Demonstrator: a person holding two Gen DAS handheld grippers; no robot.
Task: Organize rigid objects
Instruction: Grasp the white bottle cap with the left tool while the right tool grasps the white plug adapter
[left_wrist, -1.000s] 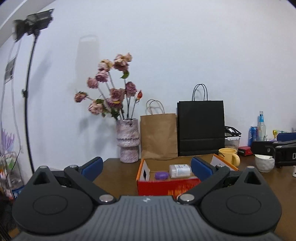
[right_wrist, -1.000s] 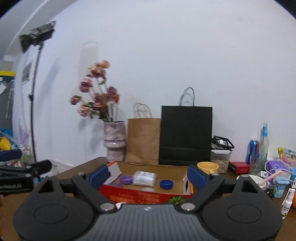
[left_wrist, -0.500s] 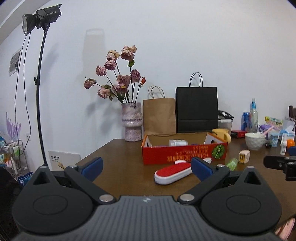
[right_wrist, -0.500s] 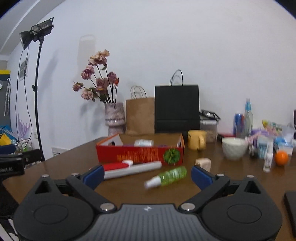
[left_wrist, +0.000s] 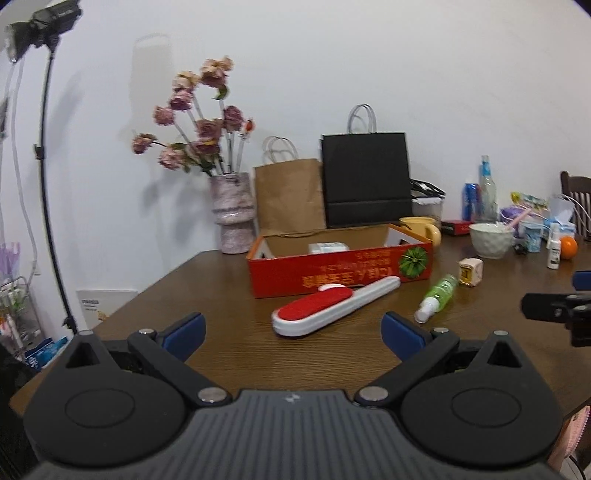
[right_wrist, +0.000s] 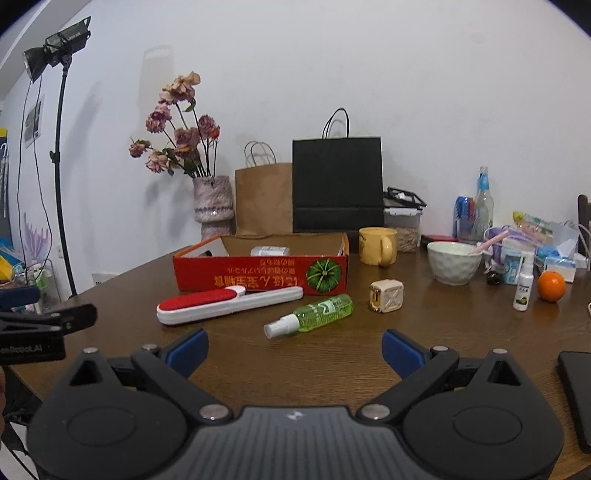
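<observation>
A red cardboard box (left_wrist: 340, 273) (right_wrist: 258, 277) stands open on the brown table, with a white container (right_wrist: 269, 251) inside. In front of it lie a red-and-white lint brush (left_wrist: 332, 310) (right_wrist: 225, 304), a green spray bottle (left_wrist: 437, 297) (right_wrist: 314, 315) on its side and a cream cube-shaped plug (left_wrist: 470, 271) (right_wrist: 386, 296). My left gripper (left_wrist: 291, 334) is open and empty, just short of the brush. My right gripper (right_wrist: 295, 349) is open and empty, close in front of the spray bottle.
Behind the box stand a flower vase (left_wrist: 232, 214), a brown paper bag (left_wrist: 290, 199), a black bag (left_wrist: 365, 181) and a yellow mug (right_wrist: 378, 245). At the right are a white bowl (right_wrist: 454, 262), an orange (right_wrist: 551, 286), a small white spray bottle (right_wrist: 523, 286) and drinks. A black flat item (right_wrist: 578, 395) lies near right.
Both grippers have drawn back from over the box and sunk toward the table. The brush, spray bottle and cube have come into view in front of the box.
</observation>
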